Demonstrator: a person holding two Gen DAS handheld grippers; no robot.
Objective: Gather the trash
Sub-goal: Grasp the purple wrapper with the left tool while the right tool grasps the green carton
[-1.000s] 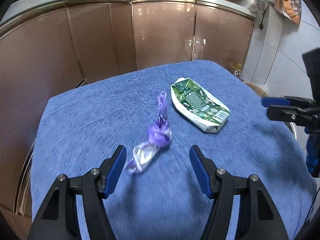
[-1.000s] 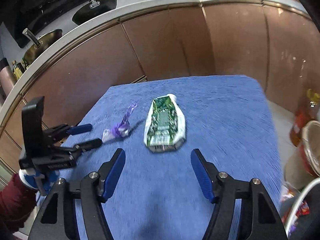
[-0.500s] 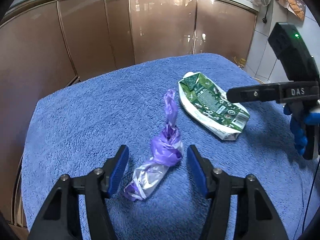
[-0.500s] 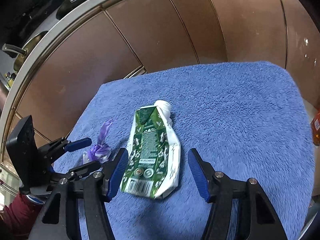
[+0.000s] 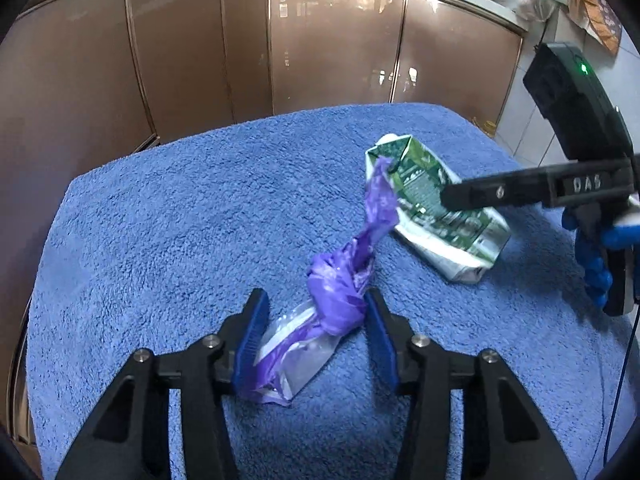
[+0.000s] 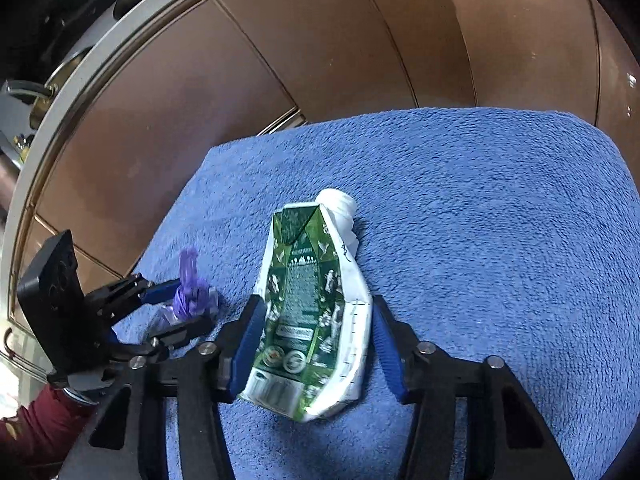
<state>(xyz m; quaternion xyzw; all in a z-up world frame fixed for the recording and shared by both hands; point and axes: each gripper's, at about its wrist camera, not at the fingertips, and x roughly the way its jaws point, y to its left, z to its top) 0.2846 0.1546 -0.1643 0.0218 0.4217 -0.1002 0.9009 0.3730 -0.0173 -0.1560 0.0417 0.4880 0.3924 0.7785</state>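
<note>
Trash lies in two pieces on the blue towel (image 5: 160, 220) that covers the table: a knotted purple bag (image 5: 336, 292) and, just beside it, a flattened green carton (image 6: 312, 312). I have my left gripper (image 5: 316, 336) tipped steeply down over the bag, straddling it. Its jaws are closing; the right blue pad touches the knot and the left pad meets the clear tail of the bag, though I cannot tell that they truly pinch it. My right gripper (image 6: 312, 340) is pitched down the same way, straddling the lower half of the carton. Its jaws are closing too, both pads at the carton's edges. From the left wrist camera one right finger (image 5: 500, 192) crosses above the carton. A dark red sleeve (image 6: 36, 432) shows behind the left gripper. Brown cabinet doors (image 5: 332, 48) stand behind the table.
</note>
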